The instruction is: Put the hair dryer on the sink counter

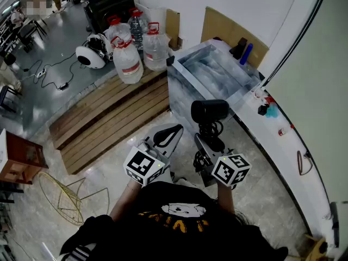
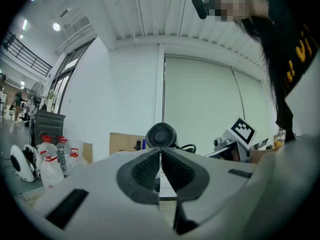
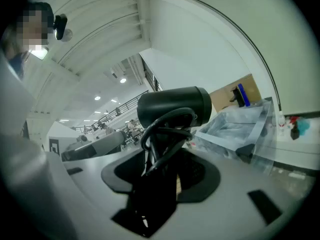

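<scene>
At the centre of the head view, the right gripper (image 1: 209,145) is clamped on the handle of a black hair dryer (image 1: 209,111). The dryer's barrel rises above the jaw tips, and its looped cord (image 3: 162,134) is bunched between them. Just left of it, the left gripper (image 1: 167,137) has its jaws pressed together on nothing, with the dryer beyond their tips. Both hang over the floor, apart from the white sink counter (image 1: 288,145) along the right of the frame.
</scene>
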The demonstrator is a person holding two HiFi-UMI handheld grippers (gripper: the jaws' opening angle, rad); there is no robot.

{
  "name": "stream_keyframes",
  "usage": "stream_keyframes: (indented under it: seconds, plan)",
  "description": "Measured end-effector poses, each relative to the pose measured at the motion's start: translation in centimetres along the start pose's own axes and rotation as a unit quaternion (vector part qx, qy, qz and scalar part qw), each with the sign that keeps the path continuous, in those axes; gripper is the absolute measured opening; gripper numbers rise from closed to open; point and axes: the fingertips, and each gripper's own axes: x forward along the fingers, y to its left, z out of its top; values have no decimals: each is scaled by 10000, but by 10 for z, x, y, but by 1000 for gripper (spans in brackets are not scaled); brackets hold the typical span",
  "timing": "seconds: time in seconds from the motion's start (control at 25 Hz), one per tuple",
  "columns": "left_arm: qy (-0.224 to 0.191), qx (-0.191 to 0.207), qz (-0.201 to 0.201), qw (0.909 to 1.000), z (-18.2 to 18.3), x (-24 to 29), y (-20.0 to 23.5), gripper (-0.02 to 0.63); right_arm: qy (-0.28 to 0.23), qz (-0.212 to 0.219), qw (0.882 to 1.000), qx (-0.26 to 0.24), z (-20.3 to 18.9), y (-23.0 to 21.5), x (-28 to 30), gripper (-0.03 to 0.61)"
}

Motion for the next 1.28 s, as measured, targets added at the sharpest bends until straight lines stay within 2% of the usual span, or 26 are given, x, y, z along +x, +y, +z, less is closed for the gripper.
stream_keyframes:
  seconds: [0.68, 1.0, 1.28]
  plan:
    - [34, -29, 243, 9997, 1, 3, 0, 8, 109, 252, 9996, 102, -4, -7, 7, 189]
    - [16, 19, 344, 9994, 9, 13, 28, 8, 135, 280, 9995, 113, 4, -12, 30, 190]
    - [12, -116, 248, 9996, 3, 30, 72, 8, 240, 56, 9993, 275, 9, -28, 68, 190]
